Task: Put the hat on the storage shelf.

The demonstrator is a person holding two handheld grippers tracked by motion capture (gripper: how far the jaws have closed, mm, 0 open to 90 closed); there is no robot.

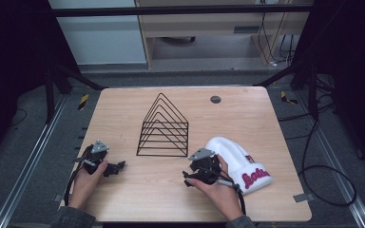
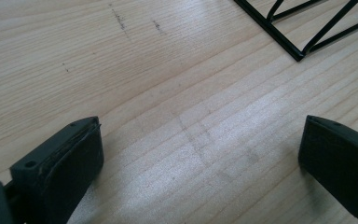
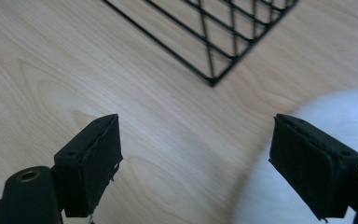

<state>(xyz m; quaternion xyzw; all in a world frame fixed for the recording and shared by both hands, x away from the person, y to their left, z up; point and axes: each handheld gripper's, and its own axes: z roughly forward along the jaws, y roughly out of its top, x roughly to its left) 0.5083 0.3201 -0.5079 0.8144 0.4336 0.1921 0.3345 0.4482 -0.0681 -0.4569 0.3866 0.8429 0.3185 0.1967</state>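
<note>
Your right gripper (image 1: 190, 179) and left gripper (image 1: 116, 167) both rest low over the table (image 1: 138, 194) with jaws wide apart, holding nothing. The white hat (image 1: 235, 159) lies just right of your right gripper, near the wire rack (image 1: 164, 130). It looks soft and light; pinch its thick folded cuff.

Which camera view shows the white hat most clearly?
The high view shows the white hat best: it lies whole on the table, its red lettering visible, just right of the right gripper. The right gripper view catches only a blurred white part of it beside one jaw. The left gripper view looks at bare wood and a corner of the wire rack.
</note>
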